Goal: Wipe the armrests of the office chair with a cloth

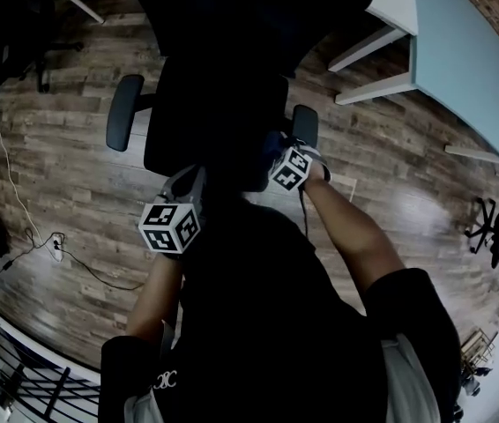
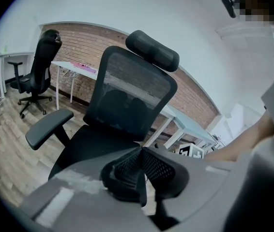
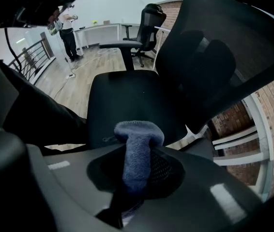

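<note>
Left armrest (image 1: 124, 113) of the office chair (image 2: 127, 105) is bare, nothing on it, well apart from both tools. Left gripper (image 2: 140, 152) is clenched on nothing, its 2 jaws pressed together, hanging low near the front of the seat (image 3: 132, 100). It looks parked out of the way, since wiping needs only 1 tool. Left forearm (image 1: 154, 298) sits close to the body, elbow bent, marker cube (image 1: 170, 227) facing up.

Blue cloth (image 3: 138, 132) is pinched between the jaws of the right gripper (image 3: 138, 153). A bunched wad sticks out past the tips, likely so fabric rather than plastic meets the pad. In the head view the cloth shows as a blue patch just beside the right armrest (image 1: 305, 126), on its inner side; cannot tell if it touches. Right arm (image 1: 346, 218) reaches further forward than the left, and the tool is angled inward across the seat toward the backrest.

Judgement: the right armrest is the one in hand, and the cloth needs to come onto the pad top. No telling which armrest is already clean. White desk (image 1: 461, 51) at far right is not involved
</note>
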### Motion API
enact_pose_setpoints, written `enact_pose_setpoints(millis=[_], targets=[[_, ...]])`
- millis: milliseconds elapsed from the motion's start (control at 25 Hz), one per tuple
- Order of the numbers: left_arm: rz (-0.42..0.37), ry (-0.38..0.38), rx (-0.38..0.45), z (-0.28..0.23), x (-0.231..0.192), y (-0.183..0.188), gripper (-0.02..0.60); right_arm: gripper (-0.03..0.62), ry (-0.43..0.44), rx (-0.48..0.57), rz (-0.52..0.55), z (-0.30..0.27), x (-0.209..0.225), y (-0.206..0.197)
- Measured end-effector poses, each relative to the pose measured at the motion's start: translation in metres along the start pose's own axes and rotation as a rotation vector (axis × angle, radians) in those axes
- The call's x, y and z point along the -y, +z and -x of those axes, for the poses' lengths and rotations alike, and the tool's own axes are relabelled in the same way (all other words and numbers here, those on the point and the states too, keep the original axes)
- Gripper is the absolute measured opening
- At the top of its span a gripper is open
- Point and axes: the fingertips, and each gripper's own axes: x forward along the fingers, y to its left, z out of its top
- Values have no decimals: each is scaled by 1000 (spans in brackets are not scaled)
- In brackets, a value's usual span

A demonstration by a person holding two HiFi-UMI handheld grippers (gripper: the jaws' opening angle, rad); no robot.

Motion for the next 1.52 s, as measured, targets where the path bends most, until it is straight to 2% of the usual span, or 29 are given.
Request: enact_pose_setpoints(millis=[280,360,440,520,600,760,920,1080,1160,1240,1320,1360,1400,1520], targets=[[-29,-29,-26,-10,-15,17,6,67,-56,-22,-1,-11,66,16],[-35,-39,-26,-16,-16,26,6,67,-100,-7,-18,-11,87,20],[-39,-47,-27,-20,-16,33,6,67,-142,16,-67,-12,111,23],[-50,-53,-30,-21,-16,40,6,67,-148,36,-113,-12,127,25],[-66,-55,-33,-21,-15,46,6,67,-153,54,-147,-13,136,27],[-75,-47,-37,-19,-18,48,6,67,-162,100,-294,-14,154,28],[-83,-28,-27,-16,-19,47,6,67,-181,138,-395,-10,170,26],[-92,-27,-34,-13,-11,40,6,67,-218,173,-642,0,184,8],[-99,-30,-32,-10,-6,38,6,67,-252,183,-707,3,192,-4],[-106,-31,-28,-8,-3,38,6,67,-287,147,-775,3,196,-25],[-108,-30,-27,-5,-1,36,6,67,-259,97,-869,2,186,-45],[-106,-29,-27,-3,0,34,6,67,-245,100,-891,2,183,-48],[-104,-29,-28,-2,1,32,6,67,-267,99,-879,6,185,-53],[-105,-35,-27,2,6,27,6,67,-365,-26,-844,22,184,-89]])
